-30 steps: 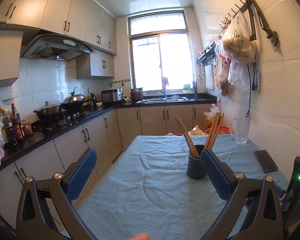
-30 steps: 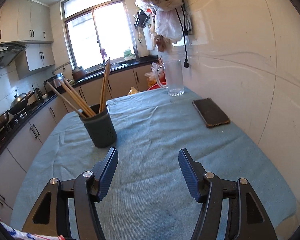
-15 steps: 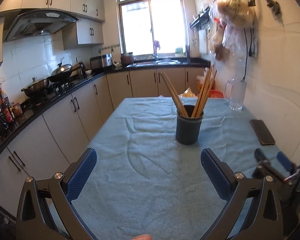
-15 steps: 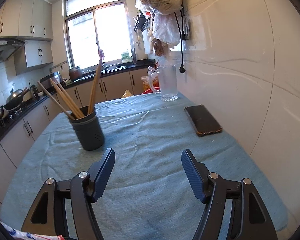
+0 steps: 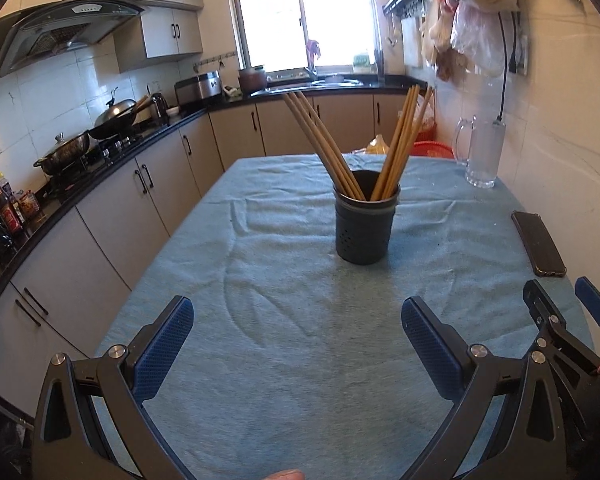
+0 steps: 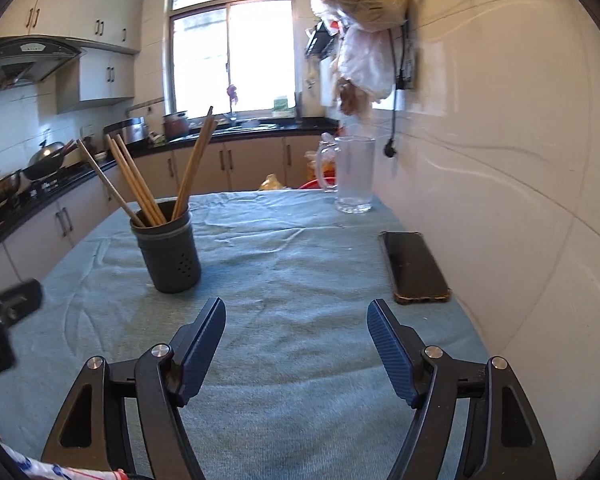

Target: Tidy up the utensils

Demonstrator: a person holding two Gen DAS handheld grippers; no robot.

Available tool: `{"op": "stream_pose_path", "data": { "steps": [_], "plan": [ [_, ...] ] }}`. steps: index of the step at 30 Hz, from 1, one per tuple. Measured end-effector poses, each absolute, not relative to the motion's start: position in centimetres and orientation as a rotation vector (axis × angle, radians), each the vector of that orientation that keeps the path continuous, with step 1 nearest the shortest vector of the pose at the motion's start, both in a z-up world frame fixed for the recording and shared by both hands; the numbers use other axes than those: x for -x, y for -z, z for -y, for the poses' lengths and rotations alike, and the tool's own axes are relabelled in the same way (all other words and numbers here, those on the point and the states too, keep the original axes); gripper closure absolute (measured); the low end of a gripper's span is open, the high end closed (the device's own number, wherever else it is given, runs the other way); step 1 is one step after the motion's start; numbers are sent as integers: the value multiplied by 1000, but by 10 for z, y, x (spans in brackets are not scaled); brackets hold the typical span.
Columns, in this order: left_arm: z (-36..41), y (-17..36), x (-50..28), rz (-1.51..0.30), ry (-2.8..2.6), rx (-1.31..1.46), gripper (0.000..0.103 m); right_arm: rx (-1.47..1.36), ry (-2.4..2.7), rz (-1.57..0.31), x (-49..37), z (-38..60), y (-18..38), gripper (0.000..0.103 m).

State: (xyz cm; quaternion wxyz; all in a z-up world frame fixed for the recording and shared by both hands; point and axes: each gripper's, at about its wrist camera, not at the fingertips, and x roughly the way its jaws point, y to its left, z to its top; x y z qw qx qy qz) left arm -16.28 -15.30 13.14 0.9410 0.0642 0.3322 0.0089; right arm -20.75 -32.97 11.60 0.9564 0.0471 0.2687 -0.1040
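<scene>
While both claws hover wide and empty, right gripper [image 6: 296,326] jaws just been opening, left gripper [image 5: 296,330] faces holder [image 5: 365,222] of chopsticks [image 5: 320,144]; bare cloth [image 5: 300,320] between, phone [image 6: 414,266] near wall-side edge.

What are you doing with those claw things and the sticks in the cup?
A person holds a gripper in each hand over the blue tablecloth. Both the left gripper and the right gripper are open and empty; the right one's fingers have just been opening. The chopsticks stand in the dark holder, untouched.
</scene>
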Motion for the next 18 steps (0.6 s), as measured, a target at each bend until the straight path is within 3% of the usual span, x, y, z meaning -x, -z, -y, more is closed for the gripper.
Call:
{"op": "stream_pose_path", "data": {
  "steps": [18],
  "plan": [
    [191,-110,110,-777,-46,-112,0,-40,115,-624,152,356,-106,24]
  ]
}}
